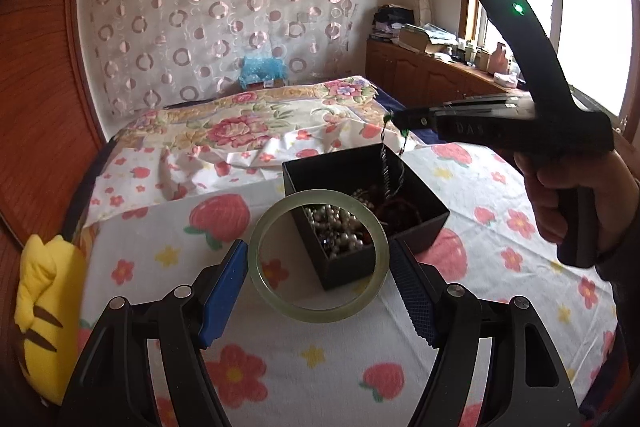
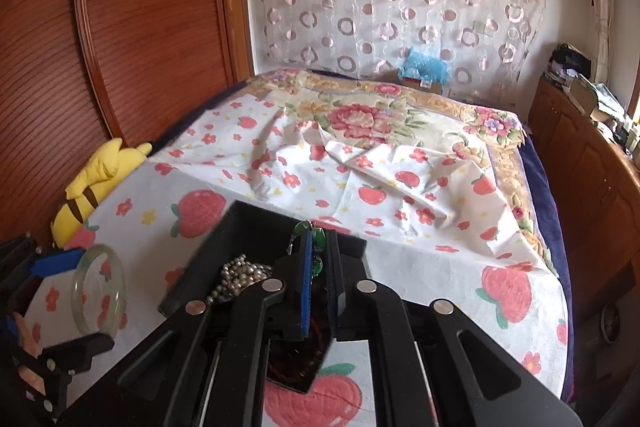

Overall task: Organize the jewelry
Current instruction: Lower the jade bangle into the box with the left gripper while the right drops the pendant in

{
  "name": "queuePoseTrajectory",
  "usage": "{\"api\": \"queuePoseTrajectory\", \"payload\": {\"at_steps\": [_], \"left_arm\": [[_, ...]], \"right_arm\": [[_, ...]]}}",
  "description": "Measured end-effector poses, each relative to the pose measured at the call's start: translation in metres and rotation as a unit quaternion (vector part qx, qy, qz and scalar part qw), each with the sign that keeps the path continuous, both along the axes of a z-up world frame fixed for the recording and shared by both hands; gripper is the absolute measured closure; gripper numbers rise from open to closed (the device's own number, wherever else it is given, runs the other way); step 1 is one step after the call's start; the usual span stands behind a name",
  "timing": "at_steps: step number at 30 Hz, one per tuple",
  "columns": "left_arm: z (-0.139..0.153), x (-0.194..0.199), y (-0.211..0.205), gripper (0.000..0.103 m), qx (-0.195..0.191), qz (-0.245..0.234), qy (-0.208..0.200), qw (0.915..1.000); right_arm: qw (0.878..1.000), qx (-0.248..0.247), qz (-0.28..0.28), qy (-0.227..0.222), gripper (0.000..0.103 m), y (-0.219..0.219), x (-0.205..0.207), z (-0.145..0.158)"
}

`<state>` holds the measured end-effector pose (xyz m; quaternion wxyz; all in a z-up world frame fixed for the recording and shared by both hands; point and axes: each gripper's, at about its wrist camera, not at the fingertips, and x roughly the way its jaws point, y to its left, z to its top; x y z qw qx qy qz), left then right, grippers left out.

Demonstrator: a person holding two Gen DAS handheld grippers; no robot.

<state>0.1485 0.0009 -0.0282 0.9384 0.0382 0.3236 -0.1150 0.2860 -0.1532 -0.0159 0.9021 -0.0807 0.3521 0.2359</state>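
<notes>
Black box (image 1: 416, 223) holds pearl strands (image 1: 340, 227) and dark red beads (image 1: 400, 211).

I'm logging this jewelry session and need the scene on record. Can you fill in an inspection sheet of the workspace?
Surface: strawberry-print sheet over a bed, rumpled further back.
Job's things: black box holding pearl beads and dark red pieces; pale green bangle; green-beaded chain hanging over the box.
Clutter: yellow plush toy at the bed's edge.
Grippers: left gripper clamped on the bangle; right gripper pinching the chain's green beads.
Cables: nothing seen.
Surroundings: circle-patterned curtain, wooden cabinet with piled items, window, wood panel.
</notes>
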Motion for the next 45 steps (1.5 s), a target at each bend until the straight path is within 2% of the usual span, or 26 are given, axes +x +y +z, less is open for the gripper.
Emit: {"api": "queuePoseTrajectory", "payload": {"at_steps": [3,9,12,26,36,45], "left_arm": [[-0.001,0.012,-0.003,0.034,0.004,0.0,0.007,1.0],[-0.003,0.036,-0.012,0.034,0.013,0.0,0.014,0.9998],[-0.006,0.047,-0.018,0.034,0.018,0.001,0.018,0.9997],[-0.026,0.098,-0.052,0.034,0.04,0.009,0.04,0.9984],[-0.027,0.096,-0.055,0.027,0.041,0.01,0.034,0.9985],[-0.027,0.047,-0.052,0.021,0.04,-0.007,0.009,0.9991]], "right_arm": [[1.0,0.001,0.001,-0.002,0.081,-0.002,-0.001,0.0],[1.0,0.011,-0.009,-0.018,0.077,-0.022,-0.01,0.002],[1.0,0.016,-0.009,-0.019,0.071,-0.036,-0.017,-0.001],[1.0,0.004,-0.006,-0.022,0.071,-0.08,-0.05,-0.025],[1.0,0.01,-0.001,-0.012,0.071,-0.091,-0.068,-0.035],[0.999,0.02,0.028,-0.012,0.071,-0.085,-0.109,-0.042]]}}
